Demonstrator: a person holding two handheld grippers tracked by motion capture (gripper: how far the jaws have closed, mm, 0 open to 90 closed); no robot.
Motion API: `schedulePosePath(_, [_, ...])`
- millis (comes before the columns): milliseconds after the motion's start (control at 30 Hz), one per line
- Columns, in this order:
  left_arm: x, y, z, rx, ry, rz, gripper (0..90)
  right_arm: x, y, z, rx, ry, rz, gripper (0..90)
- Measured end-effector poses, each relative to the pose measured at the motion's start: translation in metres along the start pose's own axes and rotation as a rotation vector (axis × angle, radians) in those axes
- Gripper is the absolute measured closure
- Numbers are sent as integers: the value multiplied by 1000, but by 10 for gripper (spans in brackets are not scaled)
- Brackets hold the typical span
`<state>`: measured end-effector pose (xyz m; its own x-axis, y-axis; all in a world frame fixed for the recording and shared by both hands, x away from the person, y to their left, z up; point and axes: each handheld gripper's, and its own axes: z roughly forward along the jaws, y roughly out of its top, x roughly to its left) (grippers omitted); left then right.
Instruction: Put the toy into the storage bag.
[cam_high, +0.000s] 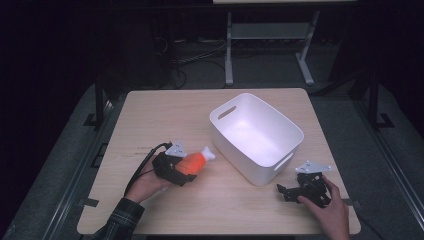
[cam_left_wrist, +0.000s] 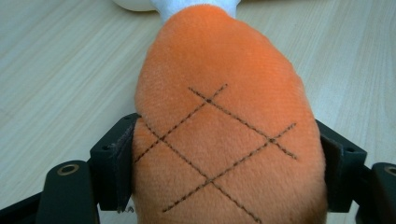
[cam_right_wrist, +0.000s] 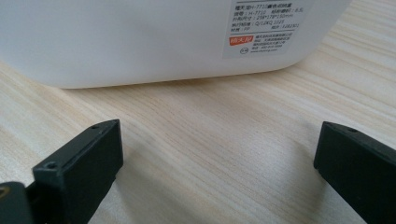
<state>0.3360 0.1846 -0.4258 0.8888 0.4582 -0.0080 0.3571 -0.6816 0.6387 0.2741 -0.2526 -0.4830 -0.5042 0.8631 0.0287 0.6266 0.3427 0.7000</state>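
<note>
The left gripper (cam_high: 186, 170) clamps the plush drumstick (cam_high: 196, 162), not yet in the white bin (cam_high: 292, 134); the right gripper (cam_high: 290, 192) rests wide open, empty.

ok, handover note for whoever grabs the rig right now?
Left tool: shut on the orange plush toy, both pads pressed into its sides, toy beside the white plastic bin.
Right tool: open, nothing between its jaws, resting on the table by the bin's near corner.
Done: toy grasped.
Left: probably lift it over the rim and drop it in the bin, which looks empty.
</note>
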Motion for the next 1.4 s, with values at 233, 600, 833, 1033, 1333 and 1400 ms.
schedulePosePath(233, [4,-4,-9,13,-13,21,223,0,0,0,0,0,0,7])
schedulePosePath(600, [11,5,-27,-17,-39,42,222,0,0,0,-1,-1,0,7])
schedulePosePath(833, [15,17,-33,-31,-57,53,222,0,0,0,-2,-1,0,7])
schedulePosePath(1033, [18,27,-38,-47,-64,66,222,0,0,0,-2,-1,0,8])
schedulePosePath(1333, [23,39,-45,-66,-76,78,222,0,0,0,-2,0,0,7])
schedulePosePath(1400, [24,42,-46,-73,-83,79,222,0,0,0,-2,0,0,7])
